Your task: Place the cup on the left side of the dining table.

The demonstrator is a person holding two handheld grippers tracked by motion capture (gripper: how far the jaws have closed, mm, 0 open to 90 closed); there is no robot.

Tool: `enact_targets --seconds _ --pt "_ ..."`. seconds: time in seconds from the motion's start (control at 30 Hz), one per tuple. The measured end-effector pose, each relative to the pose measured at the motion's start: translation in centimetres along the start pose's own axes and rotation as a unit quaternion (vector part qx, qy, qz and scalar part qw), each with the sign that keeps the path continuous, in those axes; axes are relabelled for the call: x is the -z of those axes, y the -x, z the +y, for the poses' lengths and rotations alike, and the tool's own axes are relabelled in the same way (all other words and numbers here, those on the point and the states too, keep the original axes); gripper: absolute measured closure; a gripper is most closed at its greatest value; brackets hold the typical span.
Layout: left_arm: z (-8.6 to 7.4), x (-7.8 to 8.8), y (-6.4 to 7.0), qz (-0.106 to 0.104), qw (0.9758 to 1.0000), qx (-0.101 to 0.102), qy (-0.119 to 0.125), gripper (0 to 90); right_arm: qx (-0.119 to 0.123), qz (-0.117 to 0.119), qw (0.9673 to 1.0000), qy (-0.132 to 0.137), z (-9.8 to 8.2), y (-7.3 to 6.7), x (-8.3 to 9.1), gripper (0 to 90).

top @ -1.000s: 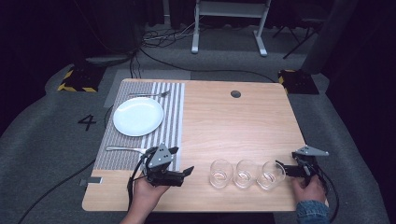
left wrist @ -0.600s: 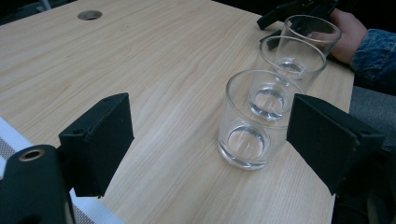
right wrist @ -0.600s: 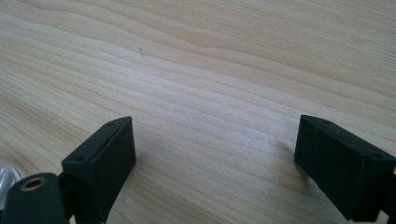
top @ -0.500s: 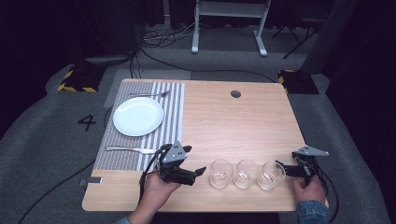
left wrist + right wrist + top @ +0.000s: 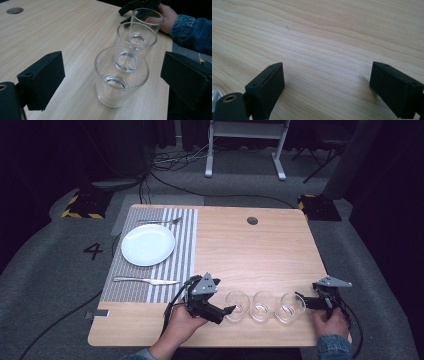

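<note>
Glasses first: three clear ones lined up in a row along the near edge of the wooden surface (image 5: pixel 260 250). Counting from the person's left, there's the left glass (image 5: pixel 236 306), the middle glass (image 5: pixel 263 306) and the right glass (image 5: pixel 290 307), all upright, empty and just about touching each other.

Two claws, one per hand. The left claw (image 5: pixel 231 310) sits right beside the left glass, and its own camera shows the jaws spread wide with that glass standing between them, not touched by either jaw. The right claw (image 5: pixel 301 300) is just beside the right glass at the other end of the row, jaws also spread with only bare wood between them in its own view.

Farther back on the left is one striped placemat (image 5: pixel 186 245). On it: one knife (image 5: pixel 145 281) at the near side, one white plate (image 5: pixel 148 244) in the middle, one fork (image 5: pixel 160 221) at the far side. Further still, one round cable hole (image 5: pixel 252 220) in the wood.
</note>
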State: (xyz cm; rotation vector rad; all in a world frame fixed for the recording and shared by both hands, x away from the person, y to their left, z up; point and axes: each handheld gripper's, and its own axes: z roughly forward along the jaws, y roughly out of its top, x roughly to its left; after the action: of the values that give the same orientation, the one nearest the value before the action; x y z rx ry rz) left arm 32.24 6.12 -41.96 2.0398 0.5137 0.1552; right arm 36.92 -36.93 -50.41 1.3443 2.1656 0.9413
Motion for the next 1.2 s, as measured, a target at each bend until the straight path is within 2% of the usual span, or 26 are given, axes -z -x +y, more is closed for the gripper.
enact_targets --seconds 0.07,0.23,0.4,0.8,0.93,1.07,1.2 --pt "0.1 -0.5 0.2 -0.013 0.9999 -0.001 -0.001 3.4 0.000 0.000 1.0000 0.000 0.0 0.0 0.0 12.8" --pt "0.0 -1.0 0.4 -0.026 0.9997 0.002 -0.001 0.1 0.000 0.000 1.0000 0.000 0.0 0.0 0.0 12.8" --pt "-0.3 -2.1 0.8 -0.044 0.9990 -0.004 0.005 0.0 0.000 0.000 1.0000 0.000 0.0 0.0 0.0 12.8" --pt "-1.3 -3.8 1.1 -0.055 0.9984 -0.010 0.007 0.0 0.000 0.000 1.0000 0.000 0.0 0.0 0.0 12.8" --pt "-1.3 -4.1 1.3 -0.043 0.9988 -0.019 0.012 0.0 0.000 0.000 1.0000 0.000 0.0 0.0 0.0 12.8" --pt "-1.5 -3.9 1.2 -0.008 0.9994 -0.027 0.019 0.0 0.000 0.000 1.0000 0.000 0.0 0.0 0.0 12.9" --pt "-1.9 -4.5 0.7 -0.003 0.9997 -0.021 0.008 0.0 0.000 0.000 1.0000 0.000 0.0 0.0 0.0 12.9"
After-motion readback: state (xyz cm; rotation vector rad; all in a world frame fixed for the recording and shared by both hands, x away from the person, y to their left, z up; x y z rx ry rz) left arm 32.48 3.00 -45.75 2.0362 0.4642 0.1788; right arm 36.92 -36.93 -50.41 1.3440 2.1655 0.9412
